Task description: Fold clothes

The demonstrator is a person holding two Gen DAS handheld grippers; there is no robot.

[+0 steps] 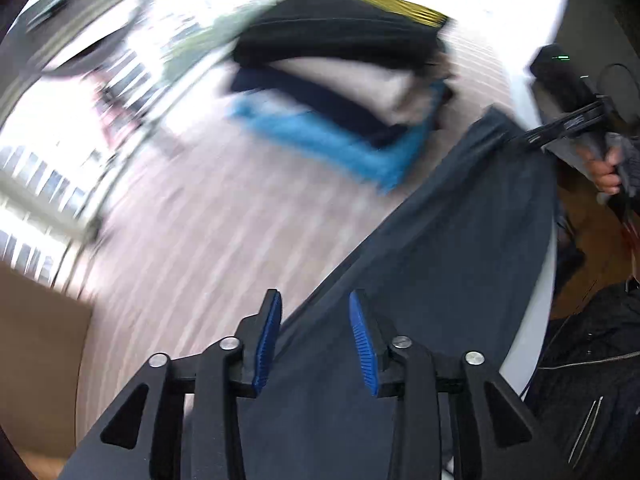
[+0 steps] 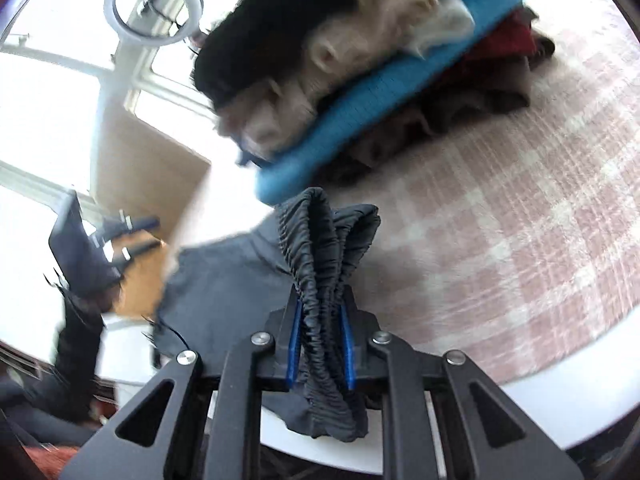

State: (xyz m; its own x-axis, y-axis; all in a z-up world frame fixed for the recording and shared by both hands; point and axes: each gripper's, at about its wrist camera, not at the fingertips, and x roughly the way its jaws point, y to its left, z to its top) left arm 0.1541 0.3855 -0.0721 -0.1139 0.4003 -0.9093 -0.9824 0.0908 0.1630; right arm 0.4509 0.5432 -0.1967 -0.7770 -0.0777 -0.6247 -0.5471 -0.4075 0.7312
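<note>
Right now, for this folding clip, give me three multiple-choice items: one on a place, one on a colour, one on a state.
1. Where is the pile of clothes?
A. on the pink checked cloth
B. on the floor
C. in a box

2. What colour is the garment being handled?
A. red
B. dark grey
C. white

3. What are the right tongs doing?
A. hanging open, empty
B. pinching the elastic waistband
C. gripping a blue towel

Answers: A, the pink checked cloth lies under the pile; B, both views show dark grey fabric; B, the elastic waistband is bunched between the pads.
</note>
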